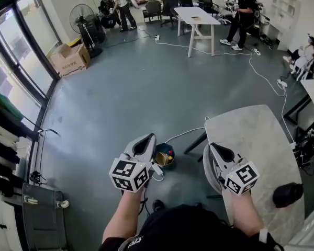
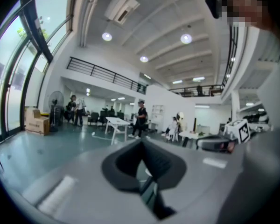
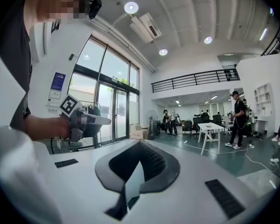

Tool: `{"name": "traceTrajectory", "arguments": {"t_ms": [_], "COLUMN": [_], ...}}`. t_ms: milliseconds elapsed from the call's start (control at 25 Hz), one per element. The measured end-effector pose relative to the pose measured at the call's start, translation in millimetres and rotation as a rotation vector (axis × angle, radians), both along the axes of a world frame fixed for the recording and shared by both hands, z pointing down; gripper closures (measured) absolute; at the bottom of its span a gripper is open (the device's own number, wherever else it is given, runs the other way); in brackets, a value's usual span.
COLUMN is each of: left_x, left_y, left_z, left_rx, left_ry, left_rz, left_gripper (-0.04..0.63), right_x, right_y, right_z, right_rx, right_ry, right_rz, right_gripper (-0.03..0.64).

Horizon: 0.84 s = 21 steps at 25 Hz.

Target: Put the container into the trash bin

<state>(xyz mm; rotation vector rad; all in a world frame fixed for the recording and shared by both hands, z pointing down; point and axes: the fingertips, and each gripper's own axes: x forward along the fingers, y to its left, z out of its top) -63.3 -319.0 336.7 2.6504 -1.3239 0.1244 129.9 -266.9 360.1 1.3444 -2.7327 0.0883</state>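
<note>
White table [image 1: 197, 15], cardboard box [image 1: 69, 59] — floor fan [image 1: 82, 19] near it, grey floor [image 1: 136, 93]

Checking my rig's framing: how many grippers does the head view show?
2: left grey two-jaw gripper low centre-left, above the grey floor; right grey two-jaw gripper above the pale marbled table's edge. None looks hidden.

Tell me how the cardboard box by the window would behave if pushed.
The cardboard box probably slides, not rolls: it sits flat on smooth floor. Its open top flaps would likely flex. Weight unclear; contents hidden.
</note>
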Motion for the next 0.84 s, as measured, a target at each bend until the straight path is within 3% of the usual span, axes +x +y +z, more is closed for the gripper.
{"name": "traceTrajectory", "arguments": {"t_ms": [320,840], "left_x": [-4.7,-23.5], "left_y": [6.3,13.8], "left_z": [-0.8,0.0], "left_rx": [0.0,-0.005], "left_ry": [0.001,0.002], "left_rz": [-0.008,-0.012], "left_gripper": [0.588,0.588], "right_x": [10.1,-19.6], "right_y": [11.8,15.9], "right_z": [-1.2,-14.1], "right_rx": [0.009,0.029], "right_ry": [0.008,0.001], "right_rz": [0.033,-0.004], "right_gripper": [0.624,0.624]}}
